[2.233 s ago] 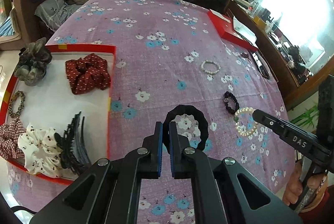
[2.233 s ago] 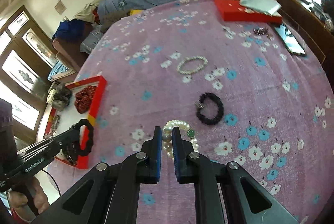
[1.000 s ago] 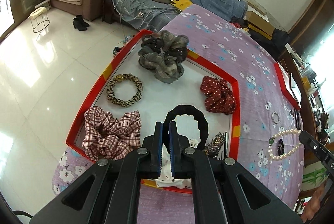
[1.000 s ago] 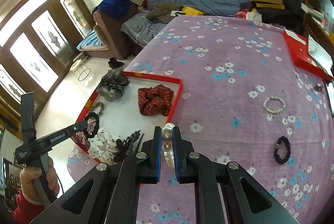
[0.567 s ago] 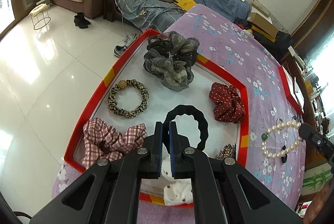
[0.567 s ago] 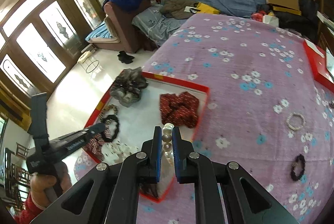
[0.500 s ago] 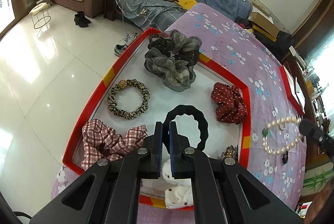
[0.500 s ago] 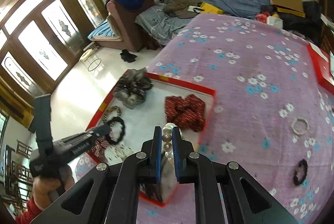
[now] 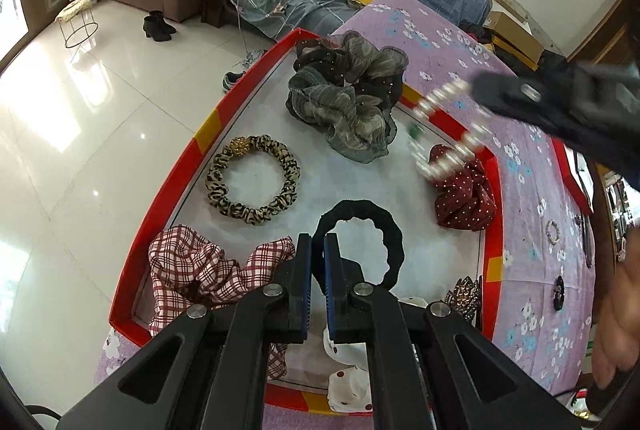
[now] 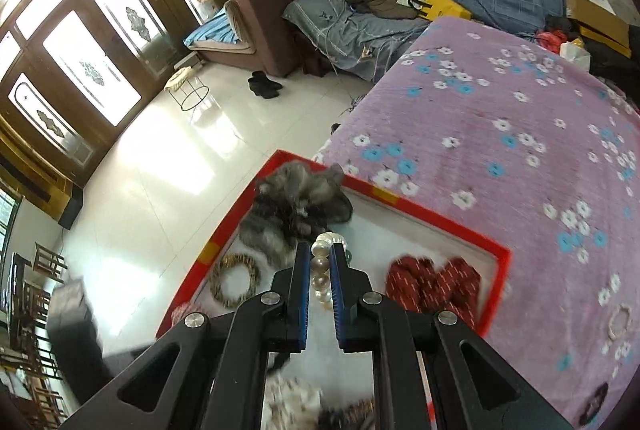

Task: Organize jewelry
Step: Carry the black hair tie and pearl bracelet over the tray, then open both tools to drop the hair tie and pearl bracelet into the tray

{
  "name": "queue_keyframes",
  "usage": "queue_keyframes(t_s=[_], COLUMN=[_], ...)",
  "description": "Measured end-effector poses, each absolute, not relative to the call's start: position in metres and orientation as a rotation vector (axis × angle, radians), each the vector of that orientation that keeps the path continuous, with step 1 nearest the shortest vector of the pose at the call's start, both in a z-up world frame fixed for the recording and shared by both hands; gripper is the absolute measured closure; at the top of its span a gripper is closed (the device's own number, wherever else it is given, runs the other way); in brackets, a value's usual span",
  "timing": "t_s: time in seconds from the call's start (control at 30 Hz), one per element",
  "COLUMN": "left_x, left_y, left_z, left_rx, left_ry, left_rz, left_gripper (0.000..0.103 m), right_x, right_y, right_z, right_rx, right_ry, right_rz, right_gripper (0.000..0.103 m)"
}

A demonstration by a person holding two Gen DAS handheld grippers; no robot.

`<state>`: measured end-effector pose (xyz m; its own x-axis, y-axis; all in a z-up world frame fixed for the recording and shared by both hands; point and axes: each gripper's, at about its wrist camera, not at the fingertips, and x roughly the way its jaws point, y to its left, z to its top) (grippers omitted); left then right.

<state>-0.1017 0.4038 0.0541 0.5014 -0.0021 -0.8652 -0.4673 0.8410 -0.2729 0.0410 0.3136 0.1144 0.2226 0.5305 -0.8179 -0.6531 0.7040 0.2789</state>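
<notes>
My left gripper point(image 9: 318, 244) is shut on a black hair tie point(image 9: 390, 230), whose loop hangs over the white floor of the red-rimmed tray point(image 9: 208, 127). My right gripper point(image 10: 320, 254) is shut on a pearl bracelet point(image 10: 320, 264) and hovers over the same tray point(image 10: 440, 222). From the left wrist the pearl bracelet point(image 9: 448, 133) looks blurred, dangling from the right gripper point(image 9: 480, 89) above the tray's far right side, near a red dotted scrunchie point(image 9: 464, 193).
The tray holds a grey scrunchie point(image 9: 344, 101), a leopard scrunchie point(image 9: 252, 185), a plaid scrunchie point(image 9: 192, 270), a white dotted one point(image 9: 348, 382) and a brown claw clip point(image 9: 464, 294). Bracelets point(image 9: 554, 230) lie on the purple flowered cloth point(image 10: 520, 149). A hand point(image 9: 616, 314) shows at right. Beyond the tray is the table's drop to the tiled floor.
The right gripper swept left with the pearl bracelet, from over the purple cloth to above the tray. The left gripper eased forward and lower over the tray, still holding the black tie.
</notes>
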Motion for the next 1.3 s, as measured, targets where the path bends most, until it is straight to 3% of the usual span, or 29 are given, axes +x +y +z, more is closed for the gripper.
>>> queue_keyframes(t_s=[0.57, 0.67, 0.73, 0.8, 1.23, 1.3], left_x=[-0.095, -0.096, -0.098, -0.1, -0.115, -0.115], left_y=[0.4, 0.401, 0.402, 0.401, 0.379, 0.368], left_z=[0.049, 0.052, 0.053, 0.058, 0.092, 0.1], left_rx=[-0.483, -0.492, -0.496, -0.499, -0.403, -0.343], left_ry=[1.049, 1.048, 1.043, 1.033, 0.989, 0.975], left_rz=[0.292, 0.286, 0.284, 0.288, 0.378, 0.391], left_gripper=[0.096, 0.086, 0.078, 0.07, 0.059, 0.052], right_x=[0.091, 0.094, 0.095, 0.096, 0.066, 0.058], right_y=[0.316, 0.313, 0.309, 0.303, 0.223, 0.204], right_z=[0.049, 0.048, 0.048, 0.054, 0.084, 0.086], right_rx=[-0.123, -0.108, -0.083, -0.062, -0.004, 0.009], right_ry=[1.221, 1.224, 1.229, 1.22, 1.179, 1.177], right_rz=[0.695, 0.683, 0.688, 0.686, 0.69, 0.682], right_gripper=[0.091, 0.09, 0.084, 0.07, 0.069, 0.068])
